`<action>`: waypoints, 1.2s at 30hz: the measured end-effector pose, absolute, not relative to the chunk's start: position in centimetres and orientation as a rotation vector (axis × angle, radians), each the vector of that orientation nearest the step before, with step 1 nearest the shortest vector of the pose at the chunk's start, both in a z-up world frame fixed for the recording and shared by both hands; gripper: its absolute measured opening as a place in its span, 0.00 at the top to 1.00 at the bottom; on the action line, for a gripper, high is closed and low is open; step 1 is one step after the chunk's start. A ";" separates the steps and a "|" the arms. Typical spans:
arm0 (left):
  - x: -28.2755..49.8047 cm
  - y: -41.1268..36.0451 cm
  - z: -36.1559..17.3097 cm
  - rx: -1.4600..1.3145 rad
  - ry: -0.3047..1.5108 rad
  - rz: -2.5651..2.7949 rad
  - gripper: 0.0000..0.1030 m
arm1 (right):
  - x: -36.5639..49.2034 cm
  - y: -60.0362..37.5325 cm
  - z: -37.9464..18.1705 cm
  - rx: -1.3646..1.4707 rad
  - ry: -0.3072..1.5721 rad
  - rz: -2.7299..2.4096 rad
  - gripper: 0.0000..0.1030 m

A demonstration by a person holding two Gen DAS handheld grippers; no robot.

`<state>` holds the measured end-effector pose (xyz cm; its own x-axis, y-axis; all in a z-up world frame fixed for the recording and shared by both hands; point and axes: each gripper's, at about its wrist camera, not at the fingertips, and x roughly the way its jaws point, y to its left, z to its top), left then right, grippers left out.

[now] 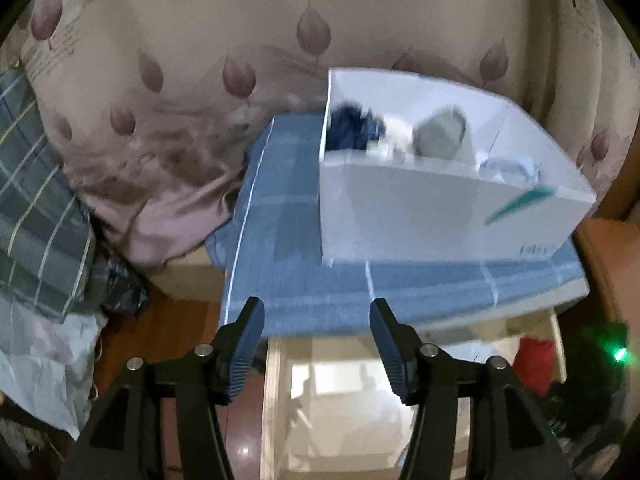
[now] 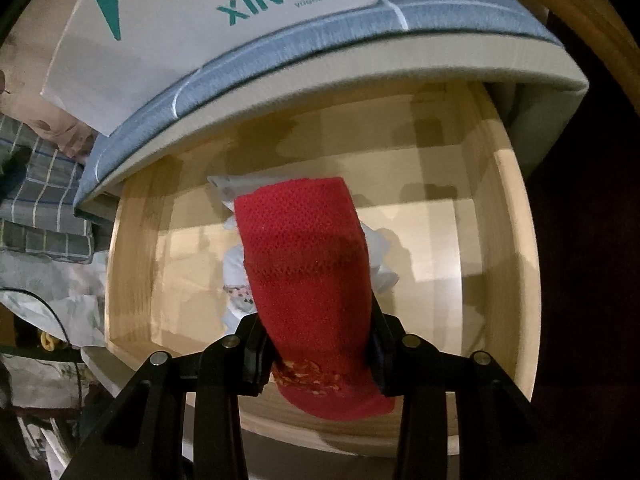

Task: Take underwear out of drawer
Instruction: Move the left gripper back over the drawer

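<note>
Underwear (image 2: pixel 308 264) above pale, perhaps wooden, drawer (image 2: pixel 492 240)

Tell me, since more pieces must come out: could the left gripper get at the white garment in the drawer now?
Probably yes: the left gripper is open and empty, the drawer stands open, but the right gripper holding the red garment hangs over the white garment.

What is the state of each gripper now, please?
Left gripper: open, nothing between its fingers.
Right gripper: closed on the red knitted garment, above the open wooden drawer.
</note>
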<state>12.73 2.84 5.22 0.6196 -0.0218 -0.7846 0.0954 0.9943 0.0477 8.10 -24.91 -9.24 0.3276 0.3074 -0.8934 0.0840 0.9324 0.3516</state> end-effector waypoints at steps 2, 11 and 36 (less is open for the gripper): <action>11.8 2.6 3.7 0.103 0.920 -0.065 0.46 | 8.0 -25.0 -8.9 0.367 1.217 0.150 0.64; 8.2 0.4 -2.1 0.205 0.975 -0.039 0.45 | 8.0 -24.9 -8.4 0.344 1.198 0.117 0.64; 7.3 0.8 -4.2 0.119 0.940 0.058 0.45 | 7.8 -24.3 -7.8 0.293 1.179 0.090 0.64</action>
